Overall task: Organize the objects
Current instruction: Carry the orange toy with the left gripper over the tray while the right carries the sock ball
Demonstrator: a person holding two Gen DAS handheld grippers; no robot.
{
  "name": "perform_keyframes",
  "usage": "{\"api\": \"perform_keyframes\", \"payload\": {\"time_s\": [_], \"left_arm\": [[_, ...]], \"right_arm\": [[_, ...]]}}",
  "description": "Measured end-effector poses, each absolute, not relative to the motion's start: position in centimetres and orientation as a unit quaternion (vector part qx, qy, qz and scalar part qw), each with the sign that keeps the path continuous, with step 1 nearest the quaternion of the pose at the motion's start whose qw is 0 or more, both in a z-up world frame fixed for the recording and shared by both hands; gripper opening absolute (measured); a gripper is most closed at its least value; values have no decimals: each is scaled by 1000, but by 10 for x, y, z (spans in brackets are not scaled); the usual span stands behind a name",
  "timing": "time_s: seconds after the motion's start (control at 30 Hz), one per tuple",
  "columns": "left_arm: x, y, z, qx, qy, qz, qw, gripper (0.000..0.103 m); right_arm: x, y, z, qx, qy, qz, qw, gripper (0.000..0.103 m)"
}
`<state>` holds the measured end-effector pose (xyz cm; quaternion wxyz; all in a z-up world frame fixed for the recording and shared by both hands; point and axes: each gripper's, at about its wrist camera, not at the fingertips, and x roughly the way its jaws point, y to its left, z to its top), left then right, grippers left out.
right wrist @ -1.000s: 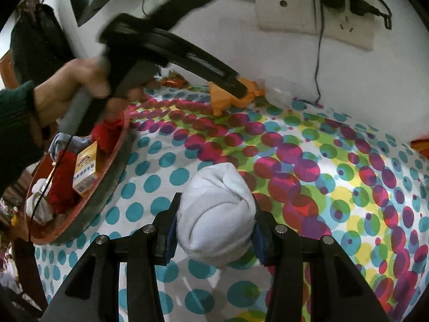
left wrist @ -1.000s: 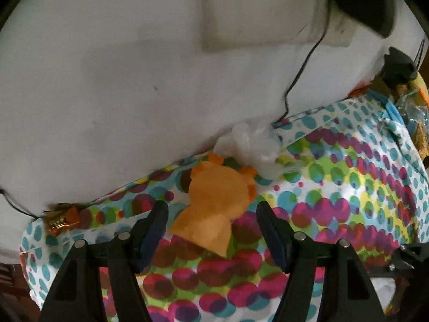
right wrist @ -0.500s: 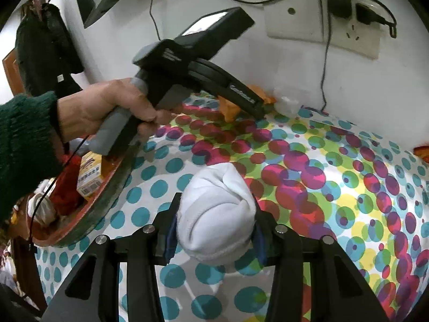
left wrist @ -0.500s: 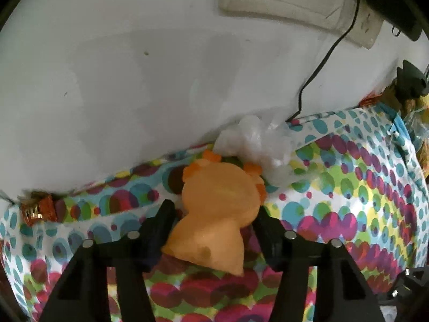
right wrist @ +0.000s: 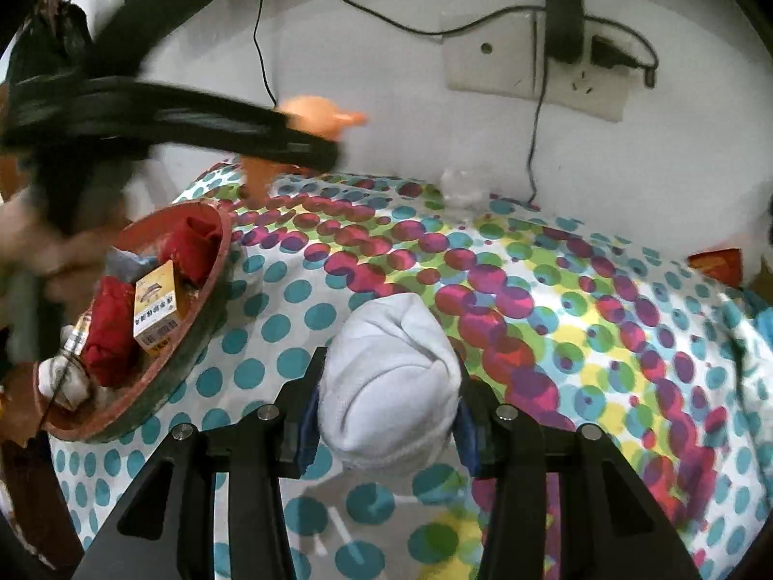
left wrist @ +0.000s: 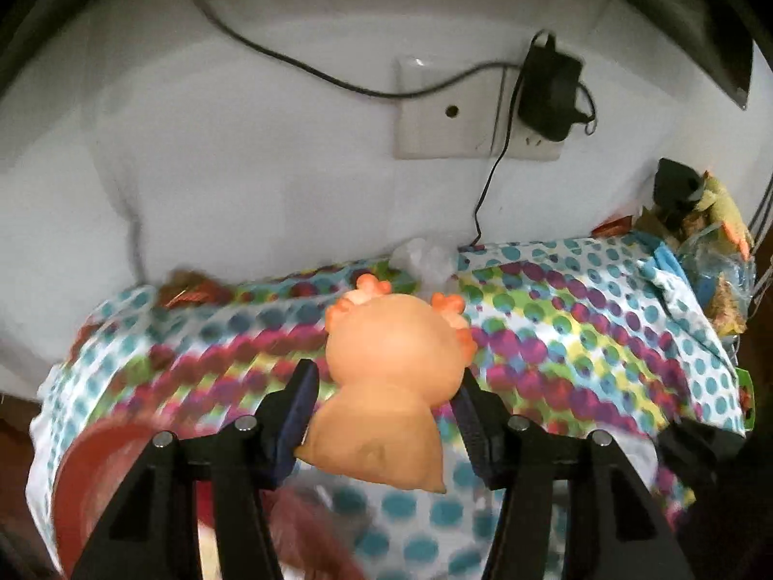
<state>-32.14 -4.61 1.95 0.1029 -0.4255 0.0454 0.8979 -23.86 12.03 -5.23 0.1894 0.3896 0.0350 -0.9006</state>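
The left claw (left wrist: 384,403) has just been closing and now clamps the orange plush toy (left wrist: 391,372) between its pads. A second ago the toy lay on the dotted cloth (left wrist: 579,338) close to the wall with the pads standing wide on either side; now it hangs clear of the cloth, and the red basket (right wrist: 193,333) has come into the left wrist view at the lower left, blurred. Seen from the right wrist, the toy (right wrist: 314,116) is in the air beyond the basket's far rim, in front of the white wall (right wrist: 386,96).

The right claw (right wrist: 386,411) grips the white rolled sock (right wrist: 391,386) as before, just above the cloth and just right of the basket.

The basket sits at the cloth's left edge, already holding red cloth pieces and a small yellow box (right wrist: 155,307). To its right the cloth is mostly bare up to a crumpled clear plastic bag (right wrist: 459,188) at the wall.

The toy's long axis runs away from the claw, its head with small nubs toward the wall and its flat tail toward the camera. The sock's rounded end points away from its claw.
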Motion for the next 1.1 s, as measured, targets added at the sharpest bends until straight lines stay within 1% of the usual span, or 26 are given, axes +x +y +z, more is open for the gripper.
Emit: {"api": "perform_keyframes", "payload": {"time_s": [0.2, 0.43, 0.57, 0.77, 0.9, 1.03, 1.1], "left_arm": [[-235, -85, 45, -395, 44, 915, 69, 57], [-173, -168, 24, -420, 1, 908, 9, 58], [-153, -202, 14, -421, -24, 907, -13, 58], [-136, -229, -1, -414, -12, 909, -33, 59], [-129, -240, -10, -402, -5, 915, -37, 59], [-117, -252, -5, -376, -10, 926, -37, 59], [-113, -257, -2, -371, -11, 928, -34, 62]], "right_arm": [[-216, 112, -34, 377, 54, -909, 172, 43], [-186, 79, -10, 360, 84, -910, 187, 43], [-174, 47, -2, 354, 106, -907, 203, 43], [-171, -7, 0, 357, 118, -896, 236, 43], [-181, -46, -6, 374, 105, -882, 267, 43], [-198, -83, -11, 392, 84, -869, 291, 43], [-207, -97, -13, 401, 72, -863, 299, 43]]}}
